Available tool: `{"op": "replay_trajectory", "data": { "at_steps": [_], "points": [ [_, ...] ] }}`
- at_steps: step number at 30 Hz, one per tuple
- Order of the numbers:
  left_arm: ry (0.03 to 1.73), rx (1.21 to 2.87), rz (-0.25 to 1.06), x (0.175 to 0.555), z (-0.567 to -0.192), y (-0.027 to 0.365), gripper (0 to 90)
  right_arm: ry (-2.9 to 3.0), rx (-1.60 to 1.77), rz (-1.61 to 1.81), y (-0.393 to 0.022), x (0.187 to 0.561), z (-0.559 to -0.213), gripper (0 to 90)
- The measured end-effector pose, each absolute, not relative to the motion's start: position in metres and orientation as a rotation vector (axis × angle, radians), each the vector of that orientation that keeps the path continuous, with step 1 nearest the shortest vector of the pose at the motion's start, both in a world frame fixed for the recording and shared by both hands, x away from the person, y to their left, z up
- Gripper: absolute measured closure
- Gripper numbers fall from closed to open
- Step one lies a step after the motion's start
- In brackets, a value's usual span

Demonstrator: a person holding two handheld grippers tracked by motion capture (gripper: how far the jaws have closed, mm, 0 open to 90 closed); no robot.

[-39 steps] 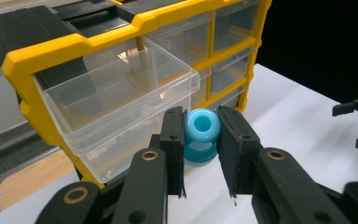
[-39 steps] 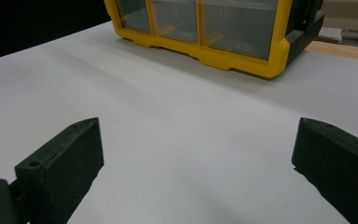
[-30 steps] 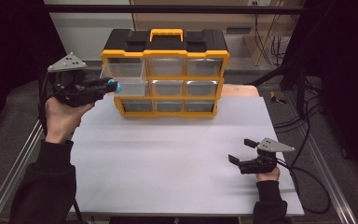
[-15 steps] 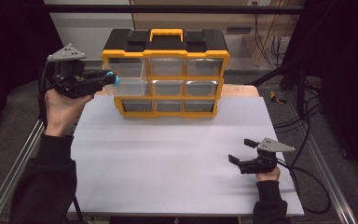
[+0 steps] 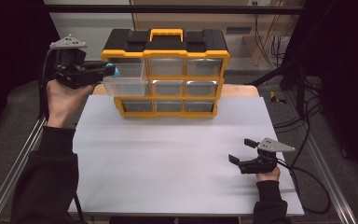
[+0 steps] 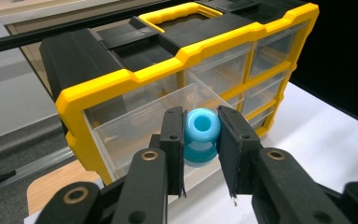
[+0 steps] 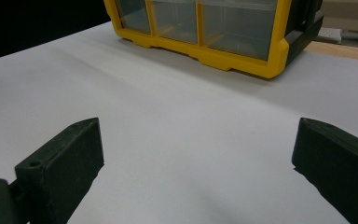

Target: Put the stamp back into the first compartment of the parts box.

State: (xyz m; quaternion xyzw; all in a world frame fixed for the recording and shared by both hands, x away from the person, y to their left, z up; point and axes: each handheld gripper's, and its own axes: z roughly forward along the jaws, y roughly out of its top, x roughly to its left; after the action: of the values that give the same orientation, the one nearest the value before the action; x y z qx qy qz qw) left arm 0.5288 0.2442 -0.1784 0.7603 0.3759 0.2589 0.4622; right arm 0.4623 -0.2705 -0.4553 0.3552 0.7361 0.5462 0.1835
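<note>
Your left claw (image 6: 200, 140) is clamped on the blue spool (image 6: 200, 135), pads on its two sides, bore facing the camera. It sits over the front lip of the pulled-out clear drawer (image 5: 126, 83) in the top-left slot of the yellow organizer (image 5: 165, 74), above the worktop (image 5: 168, 149).

Risks, as I judge them:
- The grip is on a rounded body and only partway down the pads. Any wrist roll and the spool can pivot or squirt out forward.
- You look to be at the drawer's front edge, not clearly over its middle. Let go here and it may clip the lip, bounce out and roll off the worktop.
- Dropping from height: the hard spool in a bare plastic drawer will likely hop. Go lower first.
- The drawer is well out of its slot. Press down with a jaw tip and it could tilt or come free.
- Nothing braces the organizer. Your right claw (image 5: 256, 158) sits open and empty on the worktop, well apart; a sideways nudge could shift the whole box.
</note>
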Motion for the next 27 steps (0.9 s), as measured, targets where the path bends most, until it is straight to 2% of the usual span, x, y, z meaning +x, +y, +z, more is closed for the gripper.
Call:
{"op": "replay_trajectory", "data": {
  "at_steps": [27],
  "points": [
    [0.952, 1.891, 0.668, 0.558, -0.188, 0.237, 72.4, 2.075, 1.007, 1.543, -0.271, 0.462, -0.455, 2.5]
  ]
}}
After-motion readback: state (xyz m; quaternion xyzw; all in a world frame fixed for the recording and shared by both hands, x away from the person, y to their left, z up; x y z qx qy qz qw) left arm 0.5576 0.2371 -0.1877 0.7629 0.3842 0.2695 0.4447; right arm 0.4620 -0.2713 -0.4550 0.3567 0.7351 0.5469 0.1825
